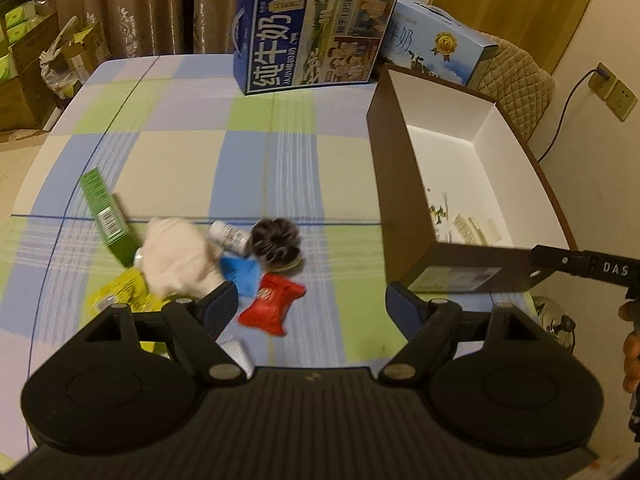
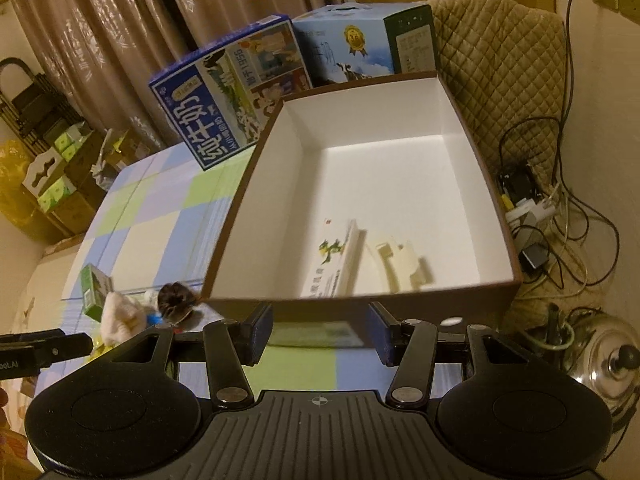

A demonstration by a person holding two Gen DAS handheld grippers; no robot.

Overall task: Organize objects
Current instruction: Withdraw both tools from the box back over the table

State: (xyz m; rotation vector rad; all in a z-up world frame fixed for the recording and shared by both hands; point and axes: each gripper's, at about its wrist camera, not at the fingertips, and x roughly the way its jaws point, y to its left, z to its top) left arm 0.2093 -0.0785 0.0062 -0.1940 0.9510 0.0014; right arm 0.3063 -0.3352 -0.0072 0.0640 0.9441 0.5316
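1. While two items already lie in the brown box (image 2: 496, 184), the left tongs (image 1: 306, 308) hang wide open and empty above the red packet (image 1: 272, 303) in the surface clutter.
2. The right tongs (image 2: 320, 334), also open and empty, face the box.
3. Likely next: lower and close on the packet.

— What's under me?

— A table in a checked cloth (image 1: 192, 160) of blue, green and cream.

— And on it?

— At the far edge I see a dark blue milk carton (image 1: 308, 36), a pale blue one (image 1: 440, 50) beside it. Along the right edge, a brown box (image 2: 236, 216), white inside. Near the front edge, a huddle: green carton (image 1: 105, 214), white cloth (image 1: 176, 256), small white bottle (image 1: 229, 237), dark fluffy thing (image 1: 276, 242), blue packet (image 1: 242, 274), red packet (image 1: 272, 304), yellow packet (image 1: 120, 294).
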